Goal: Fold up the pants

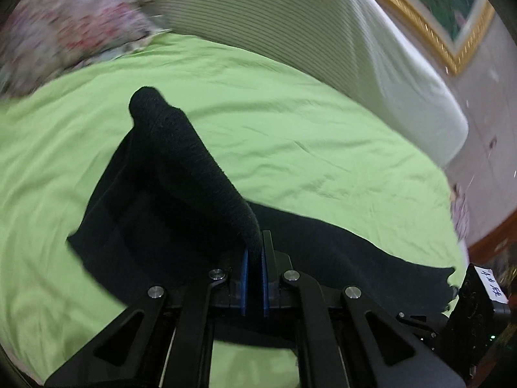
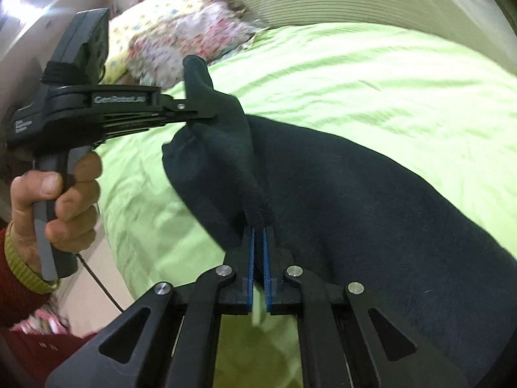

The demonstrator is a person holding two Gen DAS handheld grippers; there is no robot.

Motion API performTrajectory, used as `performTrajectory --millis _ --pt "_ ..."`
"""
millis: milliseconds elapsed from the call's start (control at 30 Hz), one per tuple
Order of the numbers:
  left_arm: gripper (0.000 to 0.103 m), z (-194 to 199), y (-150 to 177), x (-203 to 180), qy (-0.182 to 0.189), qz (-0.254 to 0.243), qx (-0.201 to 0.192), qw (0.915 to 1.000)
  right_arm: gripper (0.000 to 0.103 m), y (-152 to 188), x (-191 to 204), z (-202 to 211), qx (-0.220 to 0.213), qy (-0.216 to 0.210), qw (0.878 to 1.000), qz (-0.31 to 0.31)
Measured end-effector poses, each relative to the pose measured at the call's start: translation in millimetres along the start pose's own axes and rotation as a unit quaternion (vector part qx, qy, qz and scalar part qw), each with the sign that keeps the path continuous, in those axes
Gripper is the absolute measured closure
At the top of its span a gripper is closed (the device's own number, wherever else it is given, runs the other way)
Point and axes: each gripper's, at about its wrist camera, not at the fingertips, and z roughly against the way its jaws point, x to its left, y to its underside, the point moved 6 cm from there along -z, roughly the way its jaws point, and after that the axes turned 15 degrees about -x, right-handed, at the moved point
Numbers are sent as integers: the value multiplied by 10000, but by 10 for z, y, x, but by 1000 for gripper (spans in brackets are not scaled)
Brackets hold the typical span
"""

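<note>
Pants pinched at two points over green bed

Black pants (image 2: 371,200) are lying across the green sheet (image 2: 371,74), the near part lifted off it. Left gripper (image 1: 255,258) is clamping a raised ridge of the fabric, its blue pads (image 1: 244,278) pressed together on the cloth. Right gripper (image 2: 258,245) is likewise biting a fold of the same pants, fingers (image 2: 249,268) closed tight on it. In the right wrist view, a hand (image 2: 61,200) in a red sleeve is squeezing the left gripper's handle at the left. Floral pillow (image 2: 181,35) is sitting at the far side, beside a ribbed pale headboard (image 1: 290,26) (both blurred).
</note>
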Motion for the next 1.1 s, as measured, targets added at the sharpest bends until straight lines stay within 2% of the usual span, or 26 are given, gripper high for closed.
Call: performTrajectory --millis 133,433,867,1100 --pt "99 89 156 129 70 333 -83 9994 97 16 117 -42 183 69 9994 288" --pt "99 84 506 449 199 953 90 9952 97 64 158 -171 484 278 9972 505" --pt "97 41 806 644 308 1078 271 9933 97 216 137 -248 729 388 9945 651" --pt "89 135 844 756 226 1150 281 9927 94 247 70 -268 914 311 9948 319"
